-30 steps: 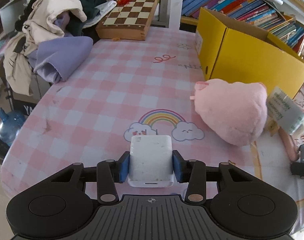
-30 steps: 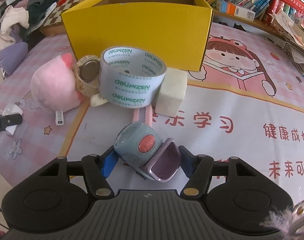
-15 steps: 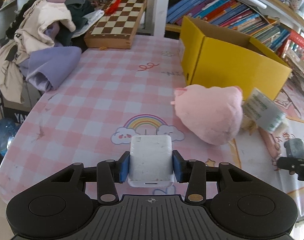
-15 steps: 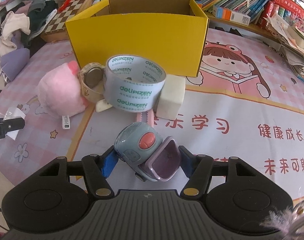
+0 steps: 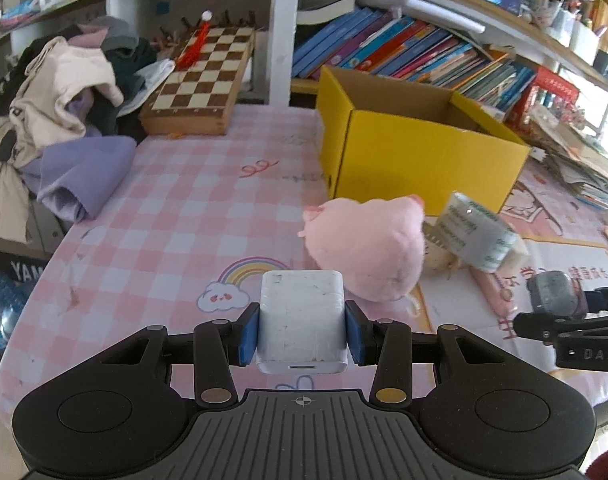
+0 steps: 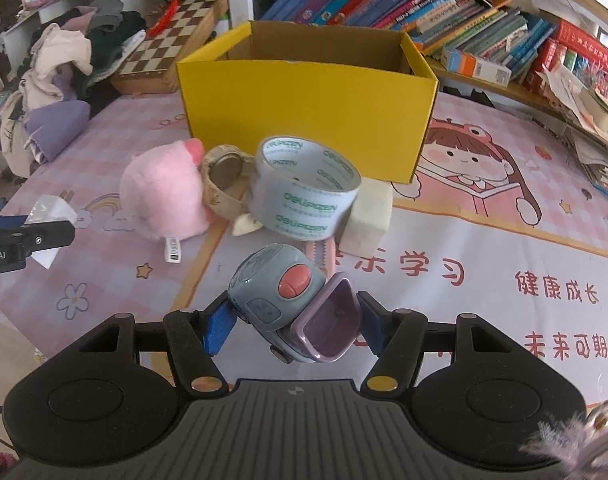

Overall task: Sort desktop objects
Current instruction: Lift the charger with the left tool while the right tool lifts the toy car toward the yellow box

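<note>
My left gripper is shut on a white square charger block, held above the pink checked table cover. My right gripper is shut on a grey-blue toy with an orange button and a purple flip lid, lifted off the table. The right gripper with its toy shows at the right edge of the left wrist view. An open yellow cardboard box stands beyond, with brown walls inside. In front of it lie a pink plush, a roll of clear tape, a beige wristwatch and a cream foam block.
A chessboard case and a heap of clothes sit at the far left. Shelves of books run behind the box. A pile of papers lies at the right. The table's left edge drops off near a water bottle.
Both grippers have risen with their objects still held. The views take in more of the shelves, and the yellow box's inside has come into sight.
</note>
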`<act>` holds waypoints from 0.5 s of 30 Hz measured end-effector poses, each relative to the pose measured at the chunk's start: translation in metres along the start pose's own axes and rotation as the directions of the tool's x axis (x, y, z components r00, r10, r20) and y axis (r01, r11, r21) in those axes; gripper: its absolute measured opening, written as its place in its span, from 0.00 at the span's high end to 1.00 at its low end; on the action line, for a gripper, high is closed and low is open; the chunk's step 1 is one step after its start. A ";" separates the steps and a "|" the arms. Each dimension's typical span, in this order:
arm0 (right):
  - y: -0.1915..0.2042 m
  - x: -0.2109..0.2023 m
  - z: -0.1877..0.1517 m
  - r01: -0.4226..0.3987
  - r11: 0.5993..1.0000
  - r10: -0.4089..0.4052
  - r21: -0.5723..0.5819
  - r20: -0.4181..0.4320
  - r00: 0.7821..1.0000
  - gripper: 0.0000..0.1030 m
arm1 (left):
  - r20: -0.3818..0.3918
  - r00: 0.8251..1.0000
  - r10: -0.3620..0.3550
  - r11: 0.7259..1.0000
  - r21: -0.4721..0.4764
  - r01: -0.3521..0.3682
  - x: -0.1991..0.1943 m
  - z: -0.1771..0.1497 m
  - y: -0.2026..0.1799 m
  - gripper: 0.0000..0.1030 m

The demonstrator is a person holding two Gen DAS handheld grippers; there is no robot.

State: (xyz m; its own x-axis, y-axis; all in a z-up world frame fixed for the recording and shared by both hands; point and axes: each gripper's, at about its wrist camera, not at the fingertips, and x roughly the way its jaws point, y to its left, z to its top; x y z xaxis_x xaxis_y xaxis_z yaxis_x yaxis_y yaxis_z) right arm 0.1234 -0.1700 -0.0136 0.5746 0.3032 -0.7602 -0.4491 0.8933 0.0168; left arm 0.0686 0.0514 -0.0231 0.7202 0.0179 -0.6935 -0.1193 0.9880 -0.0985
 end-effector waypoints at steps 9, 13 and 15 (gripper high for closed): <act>0.008 -0.012 -0.007 -0.010 1.000 0.010 -0.012 0.017 1.000 0.40 | 0.030 0.999 -0.044 0.998 0.047 0.042 -0.013 -0.002 -0.007 0.60; 0.014 -0.017 -0.011 -0.014 1.000 0.015 -0.023 0.022 1.000 0.40 | 0.037 0.997 -0.064 0.996 0.066 0.062 -0.019 -0.004 -0.011 0.60; 0.018 -0.020 -0.013 -0.018 0.999 0.019 -0.034 0.025 0.999 0.40 | 0.040 0.996 -0.077 0.994 0.075 0.074 -0.021 -0.005 -0.012 0.60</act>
State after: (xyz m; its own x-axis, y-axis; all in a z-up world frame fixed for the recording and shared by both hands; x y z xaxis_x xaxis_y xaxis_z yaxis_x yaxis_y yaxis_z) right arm 0.0954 -0.1641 -0.0064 0.5830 0.3287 -0.7430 -0.4829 0.8756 0.0085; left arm 0.0513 0.0382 -0.0104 0.7538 -0.0519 -0.6550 -0.0147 0.9953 -0.0958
